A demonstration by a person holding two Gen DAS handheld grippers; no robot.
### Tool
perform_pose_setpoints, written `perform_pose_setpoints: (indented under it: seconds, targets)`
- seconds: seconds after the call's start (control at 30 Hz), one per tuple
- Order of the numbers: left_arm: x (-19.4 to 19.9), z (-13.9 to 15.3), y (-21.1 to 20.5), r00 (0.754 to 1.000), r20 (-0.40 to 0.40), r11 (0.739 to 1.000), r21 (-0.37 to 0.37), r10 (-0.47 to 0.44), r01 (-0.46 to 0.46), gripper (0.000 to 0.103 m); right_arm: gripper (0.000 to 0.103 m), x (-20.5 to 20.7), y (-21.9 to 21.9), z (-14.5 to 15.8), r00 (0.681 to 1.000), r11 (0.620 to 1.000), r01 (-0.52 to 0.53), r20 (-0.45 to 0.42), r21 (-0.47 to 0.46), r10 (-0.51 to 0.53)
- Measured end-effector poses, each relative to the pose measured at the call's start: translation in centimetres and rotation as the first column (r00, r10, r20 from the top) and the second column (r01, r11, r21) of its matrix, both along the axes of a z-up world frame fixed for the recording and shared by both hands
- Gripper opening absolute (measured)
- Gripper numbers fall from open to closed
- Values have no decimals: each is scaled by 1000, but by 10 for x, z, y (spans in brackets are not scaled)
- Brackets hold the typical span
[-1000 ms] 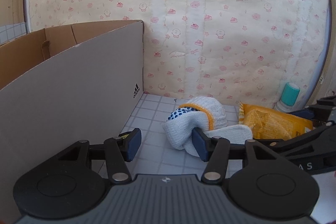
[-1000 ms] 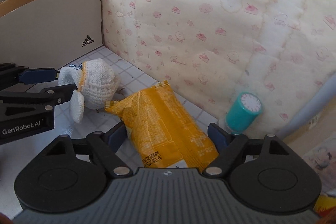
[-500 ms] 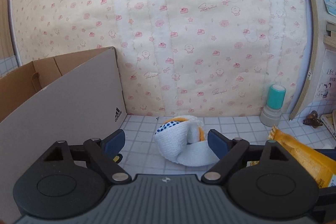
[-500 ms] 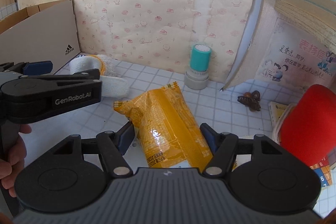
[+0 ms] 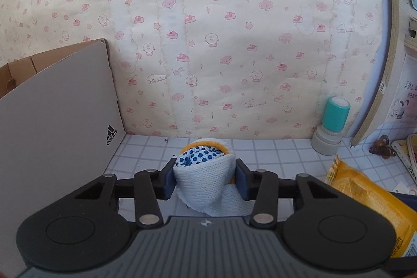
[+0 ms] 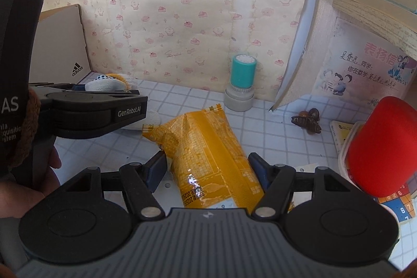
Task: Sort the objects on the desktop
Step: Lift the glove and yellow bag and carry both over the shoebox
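My left gripper (image 5: 204,177) is shut on a rolled white glove (image 5: 202,179) with blue dots and an orange cuff, just above the tiled desk. The glove also shows in the right wrist view (image 6: 104,84), past the left gripper's body. My right gripper (image 6: 209,171) is open around the lower half of a yellow snack bag (image 6: 208,150) that lies on the desk; its fingers are close to the bag's sides. The bag's end shows in the left wrist view (image 5: 365,199).
A grey Adidas shoebox (image 5: 57,121) stands open at the left. A teal-capped stamp (image 6: 241,82) stands by the wall. A brown hair clip (image 6: 306,119), a red cylinder (image 6: 378,145), booklets and leaning boards are at the right.
My left gripper has closed on the glove. My right gripper has pulled back from the wall and now straddles the snack bag with its fingers closer in.
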State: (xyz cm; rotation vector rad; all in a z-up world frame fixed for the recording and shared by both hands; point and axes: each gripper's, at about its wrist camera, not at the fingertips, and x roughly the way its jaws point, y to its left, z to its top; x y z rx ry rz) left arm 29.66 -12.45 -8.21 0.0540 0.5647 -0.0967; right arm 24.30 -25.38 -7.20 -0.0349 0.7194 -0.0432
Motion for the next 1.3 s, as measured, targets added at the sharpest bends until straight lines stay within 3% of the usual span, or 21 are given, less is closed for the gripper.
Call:
perform_pose_setpoints:
  seconds: [0.53, 1.3]
  targets:
    - [-65, 18, 7, 994, 108, 997, 73, 25, -33, 43, 66, -39, 3, 16, 996, 998, 56, 68, -7, -55]
    - [-168, 66, 48, 966, 252, 995, 69, 56, -76, 44, 66, -132, 30, 63, 977, 998, 64, 202, -4, -62]
